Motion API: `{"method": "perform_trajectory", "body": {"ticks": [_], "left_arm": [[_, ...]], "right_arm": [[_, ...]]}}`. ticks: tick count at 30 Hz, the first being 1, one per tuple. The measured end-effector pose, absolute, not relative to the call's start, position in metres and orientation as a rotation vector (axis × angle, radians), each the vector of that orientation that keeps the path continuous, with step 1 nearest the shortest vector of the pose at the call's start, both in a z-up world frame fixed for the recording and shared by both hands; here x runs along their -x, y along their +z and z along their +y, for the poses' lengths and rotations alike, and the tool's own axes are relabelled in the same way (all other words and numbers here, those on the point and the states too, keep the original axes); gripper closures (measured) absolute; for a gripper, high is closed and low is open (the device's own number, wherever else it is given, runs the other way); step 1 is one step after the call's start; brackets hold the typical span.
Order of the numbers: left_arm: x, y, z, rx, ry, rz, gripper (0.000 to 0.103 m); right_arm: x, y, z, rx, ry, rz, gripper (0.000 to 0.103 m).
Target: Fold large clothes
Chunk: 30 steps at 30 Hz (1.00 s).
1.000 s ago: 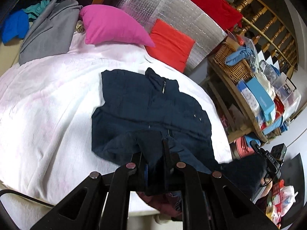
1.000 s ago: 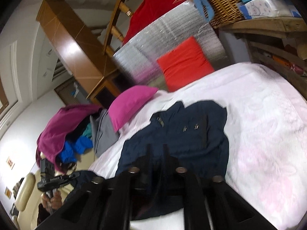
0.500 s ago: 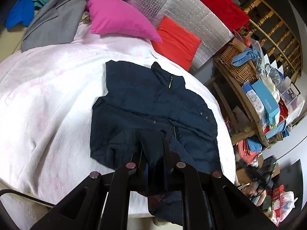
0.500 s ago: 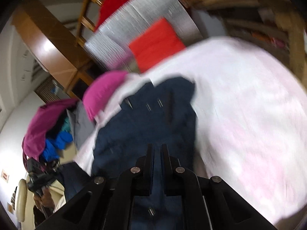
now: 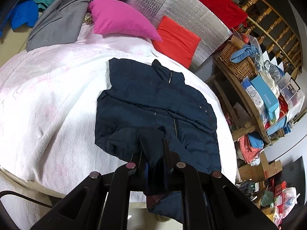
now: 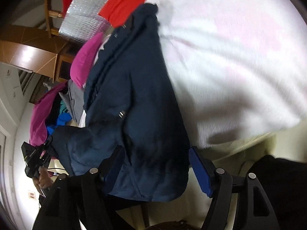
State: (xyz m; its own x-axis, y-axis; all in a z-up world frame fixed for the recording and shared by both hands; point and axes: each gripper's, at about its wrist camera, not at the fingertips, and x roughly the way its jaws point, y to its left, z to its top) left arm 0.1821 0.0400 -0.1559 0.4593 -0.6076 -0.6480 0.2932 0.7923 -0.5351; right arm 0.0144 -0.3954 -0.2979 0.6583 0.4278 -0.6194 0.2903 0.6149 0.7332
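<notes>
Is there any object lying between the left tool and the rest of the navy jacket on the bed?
Nothing visible does. The left tool is shut on the navy jacket hem, and only bare white blanket surrounds it; the pink pillow lies farther back.

Left tool (image 5: pixel 152 149), lower centre of the left wrist view: matte black plastic frame with angular arms and triangular cut-outs. Four round silver-grey fasteners are seen in a row across the arms. A black cable is seen curving in at the lower left edge. A thin blue strip is visible along one inner finger face.

Right tool (image 6: pixel 153 164), bottom of the right wrist view: same black frame, round silver fasteners. Blue pads (image 6: pixel 199 170) are seen on the inner finger faces. A dark garment is seen at the lower right.
</notes>
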Motion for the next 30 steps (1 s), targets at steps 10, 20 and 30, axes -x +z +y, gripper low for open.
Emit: {"method": "perform_trajectory", "body": {"ticks": [10,20,30], "left_arm": [[-0.177,-0.159,0.047,0.381,-0.565,0.946,0.091],[-0.174,-0.159,0.048,0.356,-0.568,0.947,0.091],[-0.183,-0.149,0.048,0.327,-0.543,0.931,0.091]], "right_arm": [[-0.022,-0.313,-0.369,-0.929,0.216,0.903,0.032],[-0.012,-0.278,-0.360,-0.806,0.327,0.760,0.039],[-0.034,-0.226,-0.336,-0.512,0.236,0.727,0.084]]}}
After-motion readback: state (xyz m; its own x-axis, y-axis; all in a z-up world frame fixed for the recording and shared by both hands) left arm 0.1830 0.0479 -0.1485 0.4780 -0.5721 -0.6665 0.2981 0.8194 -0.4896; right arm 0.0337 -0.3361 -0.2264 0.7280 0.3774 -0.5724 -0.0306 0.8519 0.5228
